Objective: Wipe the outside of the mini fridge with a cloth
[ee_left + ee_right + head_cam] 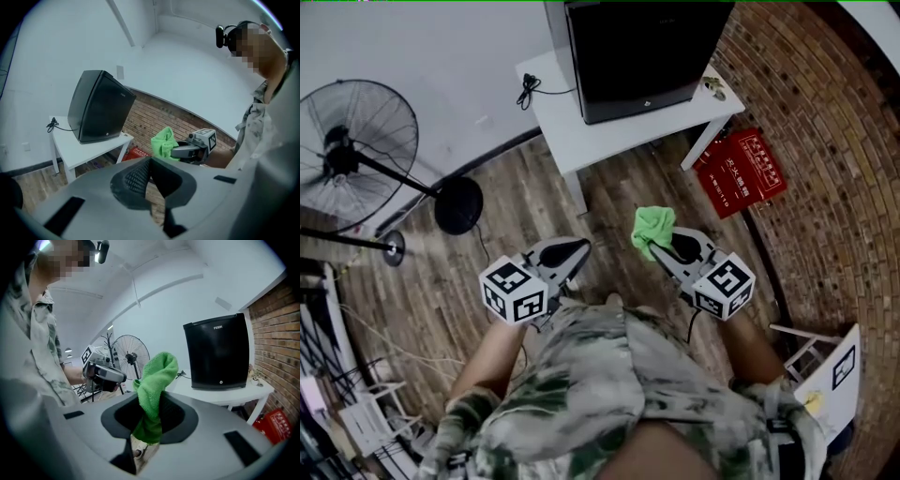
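right gripper point(673, 246) is clamped on the green cloth point(652, 227), with a bunch of it poking up past the jaw tips. that's the wiping pad, held out front so the loose end meets the surface first, i'd say. left gripper point(575, 253) is shut with nothing in it, jaws meeting tip to tip in its own view. it looks like a spare hand for now, maybe there to steady things. both sit close in front of the person, pointed toward the mini fridge point(642, 52) and well apart from it, so no wiping yet by my read. the fridge stands on the white table point(581, 136), over at its right end with the front close to the near edge, and a black cable point(528, 91) lies by the left corner. it's a black box, door shut, smooth dark faces, a small pale mark low on the front. dust or smears i can't make out from here.
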### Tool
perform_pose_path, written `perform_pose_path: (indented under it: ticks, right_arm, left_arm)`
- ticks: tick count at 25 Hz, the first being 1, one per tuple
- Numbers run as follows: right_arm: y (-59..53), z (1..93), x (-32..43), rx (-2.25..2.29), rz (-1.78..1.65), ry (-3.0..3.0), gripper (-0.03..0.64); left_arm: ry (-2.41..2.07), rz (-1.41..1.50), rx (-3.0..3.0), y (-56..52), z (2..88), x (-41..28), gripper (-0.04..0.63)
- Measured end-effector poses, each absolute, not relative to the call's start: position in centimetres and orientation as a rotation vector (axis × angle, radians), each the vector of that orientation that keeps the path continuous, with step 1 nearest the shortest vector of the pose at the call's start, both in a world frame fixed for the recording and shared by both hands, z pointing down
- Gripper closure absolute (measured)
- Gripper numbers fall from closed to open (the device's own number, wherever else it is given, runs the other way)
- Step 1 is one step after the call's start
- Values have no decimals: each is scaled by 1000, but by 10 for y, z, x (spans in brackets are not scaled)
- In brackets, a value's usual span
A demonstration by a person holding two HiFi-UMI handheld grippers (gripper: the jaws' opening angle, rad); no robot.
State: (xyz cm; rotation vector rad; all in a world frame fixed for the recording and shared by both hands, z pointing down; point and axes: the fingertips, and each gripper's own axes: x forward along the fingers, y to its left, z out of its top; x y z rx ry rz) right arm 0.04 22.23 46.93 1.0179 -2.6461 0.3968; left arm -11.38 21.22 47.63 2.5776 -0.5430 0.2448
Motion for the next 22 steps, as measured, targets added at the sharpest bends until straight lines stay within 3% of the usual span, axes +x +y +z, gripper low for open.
perform_pose_path:
  ticks: [22]
  right_arm:
    - [261,461,21,990,327,-2707,512]
  left_arm:
    - [-576,261,2614,254,466,-83,571]
